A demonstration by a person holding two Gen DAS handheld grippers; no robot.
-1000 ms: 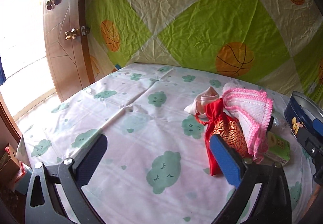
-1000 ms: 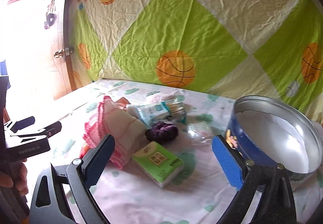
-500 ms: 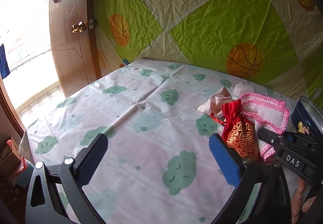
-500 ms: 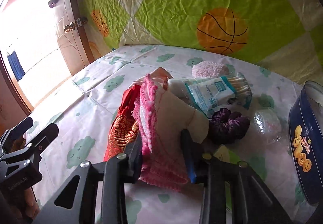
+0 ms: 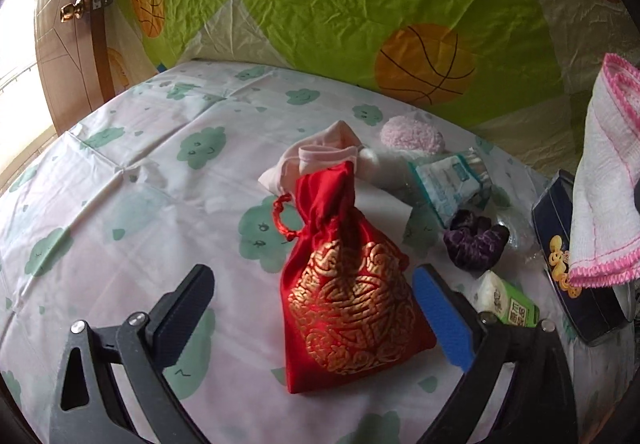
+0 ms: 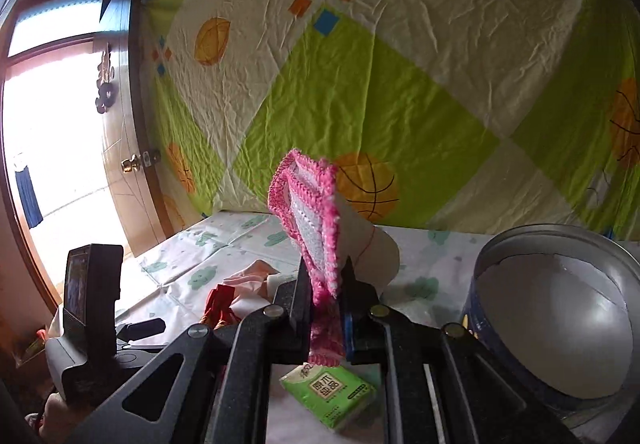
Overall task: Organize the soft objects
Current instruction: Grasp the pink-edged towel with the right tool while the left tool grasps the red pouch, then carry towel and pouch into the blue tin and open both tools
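Note:
My right gripper is shut on a white knitted cloth with pink trim, lifted off the table; the same cloth hangs at the right edge of the left wrist view. My left gripper is open, its fingers on either side of a red and gold drawstring pouch that lies on the cloud-print tablecloth. Behind the pouch lie a pale pink pouch, a fluffy pink puff and a purple scrunchie. The round blue tin stands open at the right.
A green tissue pack lies under my right gripper. A packet of cotton swabs and a clear plastic wrap lie near the scrunchie. A basketball-print sheet hangs behind the table; a wooden door stands at the left.
My right gripper closed on the pink-trimmed cloth and lifted it off the pile. My left gripper moved right and down until its open fingers came to either side of the red pouch.

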